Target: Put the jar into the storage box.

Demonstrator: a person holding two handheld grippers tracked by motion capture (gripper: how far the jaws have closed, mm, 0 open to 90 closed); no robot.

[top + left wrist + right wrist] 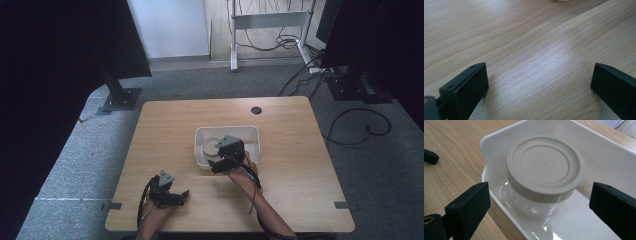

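A lidded jar (544, 177) in a white tray (599, 150) is approached by the right hand-held gripper (539, 202), jaws apart; closing around it comes next.

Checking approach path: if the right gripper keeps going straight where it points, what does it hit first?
Likely the lidded clear jar standing in the white tray; the right gripper is open and aimed at it, though its lower jaw may clip the tray's near rim.

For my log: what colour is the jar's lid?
Beige lid, clearest in the right gripper view.
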